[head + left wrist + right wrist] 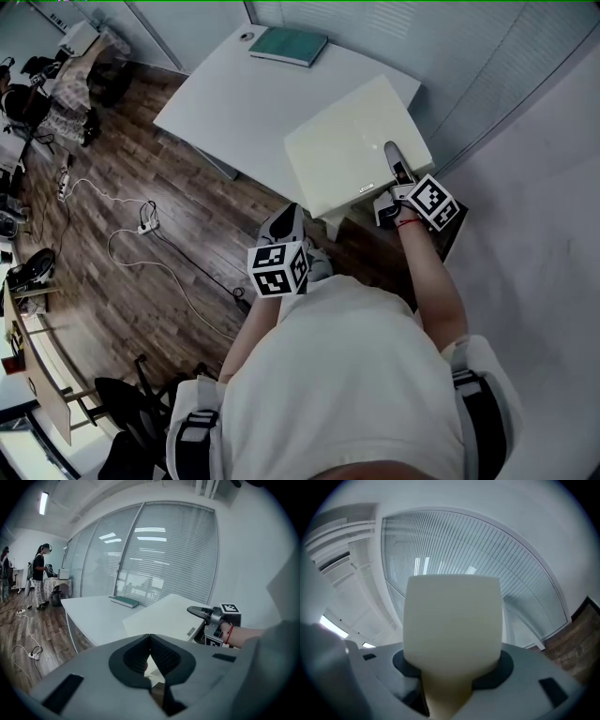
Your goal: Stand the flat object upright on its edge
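right tool (394, 164) clamped on near edge of flat cream rectangular panel (342, 150) | panel extends forward over white surface (216, 103) near corner | left tool (286, 223) jaws together, empty, well apart

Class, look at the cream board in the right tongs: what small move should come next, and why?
Probably raise the right tongs a little, tipping the board steeper over the table: they clamp its near edge, it lies far from upright, and the shut left tongs hang clear of it.

Even cool indoor light, soft shadows. Ceiling light (43, 503) glares top left; reflections on glass wall (154, 541). Gripper views fisheye, dark corners; close cream slab (452, 620) blurred.
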